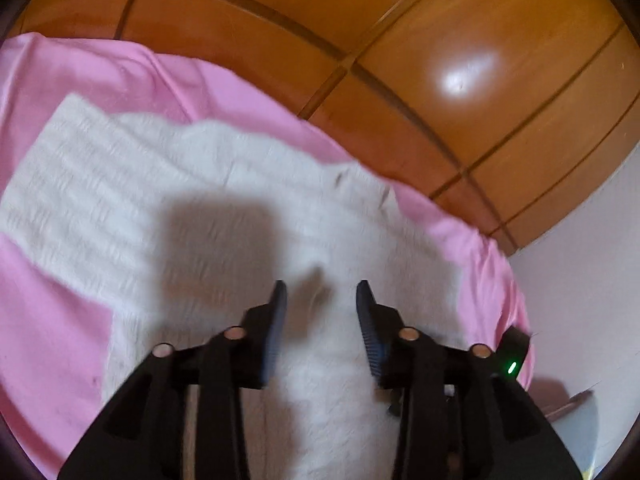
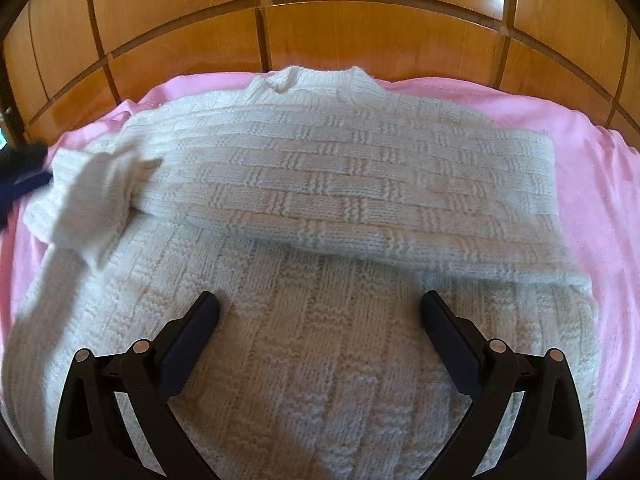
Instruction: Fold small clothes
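A white knitted sweater (image 2: 340, 184) lies flat on a pink sheet (image 2: 592, 152), collar toward the wooden panels. One sleeve is folded across the chest, and its cuff (image 2: 80, 204) rests blurred at the left side. My right gripper (image 2: 320, 304) hovers open and wide over the lower body of the sweater, with nothing between its fingers. My left gripper (image 1: 321, 292) is over the sweater (image 1: 224, 200) with a gap between its blue pads and no cloth pinched. It casts a shadow on the knit. In the right wrist view the left gripper (image 2: 22, 176) is a dark blur at the left edge, beside the cuff.
Glossy wooden panelling (image 2: 320, 28) rises right behind the sheet. In the left wrist view the same panelling (image 1: 480, 60) fills the top and a pale wall (image 1: 580, 260) stands at the right, past the pink sheet's (image 1: 52, 300) edge.
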Motion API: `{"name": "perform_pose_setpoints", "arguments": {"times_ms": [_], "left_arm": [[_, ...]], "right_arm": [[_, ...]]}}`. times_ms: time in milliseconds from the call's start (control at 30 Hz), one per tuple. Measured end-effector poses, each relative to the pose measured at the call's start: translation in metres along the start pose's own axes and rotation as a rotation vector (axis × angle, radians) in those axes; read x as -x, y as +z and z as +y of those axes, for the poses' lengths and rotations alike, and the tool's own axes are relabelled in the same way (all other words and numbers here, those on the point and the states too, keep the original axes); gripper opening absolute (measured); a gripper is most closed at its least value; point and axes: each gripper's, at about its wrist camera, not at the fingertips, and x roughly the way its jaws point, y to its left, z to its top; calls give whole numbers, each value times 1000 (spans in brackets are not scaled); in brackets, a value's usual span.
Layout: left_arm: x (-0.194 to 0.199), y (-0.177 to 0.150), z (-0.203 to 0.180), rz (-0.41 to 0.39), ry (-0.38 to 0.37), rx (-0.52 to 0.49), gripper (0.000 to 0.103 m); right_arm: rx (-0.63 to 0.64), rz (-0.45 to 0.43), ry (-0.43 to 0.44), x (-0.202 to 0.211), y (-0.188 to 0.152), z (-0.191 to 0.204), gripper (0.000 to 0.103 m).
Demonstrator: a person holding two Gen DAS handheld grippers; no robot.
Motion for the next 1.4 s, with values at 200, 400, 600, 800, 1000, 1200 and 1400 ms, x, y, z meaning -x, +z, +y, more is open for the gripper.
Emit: {"name": "perform_pose_setpoints", "arguments": {"times_ms": [200,400,600,800,1000,1200,1400], "left_arm": [[23,-38,14,20,80,-50,36],[25,-65,43,42,115,-18,36],[20,-74,47,40,126,-49,36],[18,-75,42,34,138,-68,36],[14,-76,41,35,150,-69,37],[12,-76,35,40,172,-80,37],[10,-75,32,60,187,-88,37]], "right_arm": [[-37,22,205,13,18,15,71],[-24,150,450,-16,37,79,60],[75,155,356,-28,62,127,8],[108,-107,377,63,101,110,5],[6,-250,305,115,115,25,5],[-211,-141,142,68,85,-67,5],[-352,-5,49,10,49,-115,5]]}}
